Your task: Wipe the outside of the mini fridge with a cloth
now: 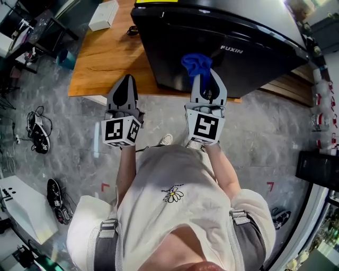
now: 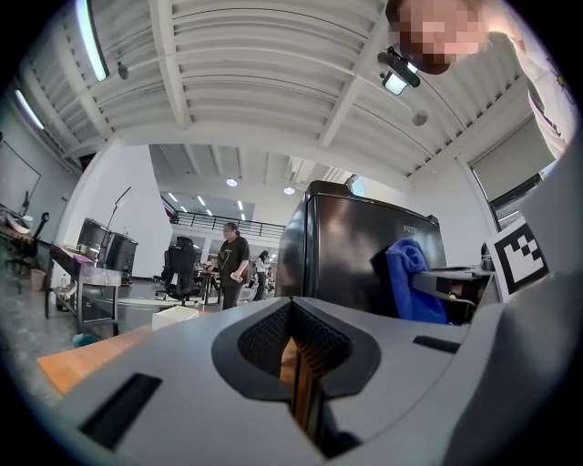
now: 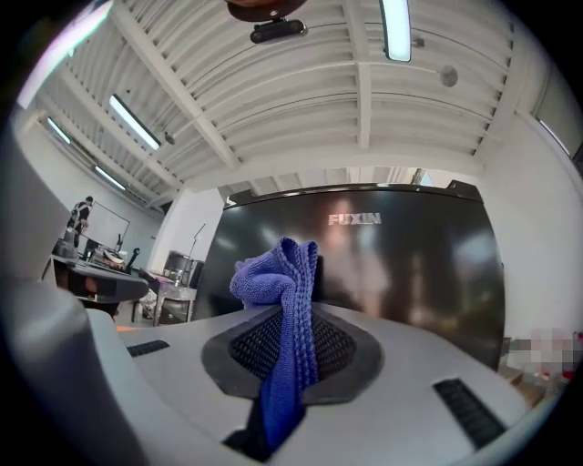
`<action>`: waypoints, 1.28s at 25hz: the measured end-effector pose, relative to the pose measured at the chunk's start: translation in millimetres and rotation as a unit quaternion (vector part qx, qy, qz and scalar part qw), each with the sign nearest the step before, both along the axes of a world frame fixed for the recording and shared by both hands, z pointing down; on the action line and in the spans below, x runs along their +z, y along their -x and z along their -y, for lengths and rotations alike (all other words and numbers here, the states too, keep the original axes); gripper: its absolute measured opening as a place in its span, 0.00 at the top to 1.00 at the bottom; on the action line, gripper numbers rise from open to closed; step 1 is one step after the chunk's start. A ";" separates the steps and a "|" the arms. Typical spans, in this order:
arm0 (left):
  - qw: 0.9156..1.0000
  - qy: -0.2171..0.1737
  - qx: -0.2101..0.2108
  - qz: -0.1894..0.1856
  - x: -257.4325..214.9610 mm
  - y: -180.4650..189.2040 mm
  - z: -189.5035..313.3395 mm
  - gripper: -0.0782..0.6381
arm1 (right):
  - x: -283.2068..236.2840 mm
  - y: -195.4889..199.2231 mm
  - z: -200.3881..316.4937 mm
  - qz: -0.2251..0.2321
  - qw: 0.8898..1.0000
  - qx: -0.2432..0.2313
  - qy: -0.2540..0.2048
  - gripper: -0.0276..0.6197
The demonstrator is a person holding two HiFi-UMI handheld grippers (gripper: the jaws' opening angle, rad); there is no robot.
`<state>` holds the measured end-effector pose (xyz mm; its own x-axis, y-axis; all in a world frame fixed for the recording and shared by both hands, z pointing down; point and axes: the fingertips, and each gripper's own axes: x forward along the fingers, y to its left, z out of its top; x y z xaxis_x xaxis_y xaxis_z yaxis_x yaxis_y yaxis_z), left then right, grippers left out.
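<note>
I'm standing in a big open lab or workshop hall. There's a white beamed ceiling (image 2: 255,82) with strip lights (image 3: 395,27), a railed mezzanine (image 2: 214,221), office chairs (image 2: 180,268) and a person (image 2: 232,264) by far benches. Loose cables (image 1: 36,127) lie on the grey stone floor (image 1: 79,132).

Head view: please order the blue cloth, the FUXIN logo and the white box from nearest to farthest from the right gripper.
1. The blue cloth: held between the jaws of the right gripper.
2. The FUXIN logo: on the mini fridge, slightly right.
3. The white box: far left on the wooden table.
</note>
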<state>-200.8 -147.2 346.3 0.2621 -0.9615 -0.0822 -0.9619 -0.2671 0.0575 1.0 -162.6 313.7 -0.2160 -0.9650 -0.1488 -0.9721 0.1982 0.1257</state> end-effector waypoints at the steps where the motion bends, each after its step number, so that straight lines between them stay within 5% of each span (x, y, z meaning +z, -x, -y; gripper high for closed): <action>1: 1.000 -0.001 0.004 0.000 -0.2 -3.9 1.0 0.88 | 1.9 -9.9 -0.7 -0.007 1.000 0.009 0.001 0.86; 10: 0.999 -0.004 0.038 -0.001 -2.4 -38.4 9.1 0.88 | 3.9 -95.5 -7.2 -0.021 0.994 0.110 0.006 0.86; 18: 0.998 -0.003 0.059 0.000 -0.8 -61.7 12.0 0.88 | 6.5 -173.0 -12.4 -0.016 0.978 0.209 0.015 0.86; 32: 0.998 -0.006 0.057 0.007 -4.7 -66.2 13.5 0.88 | 15.3 -258.6 -11.2 0.029 0.956 0.291 0.027 0.86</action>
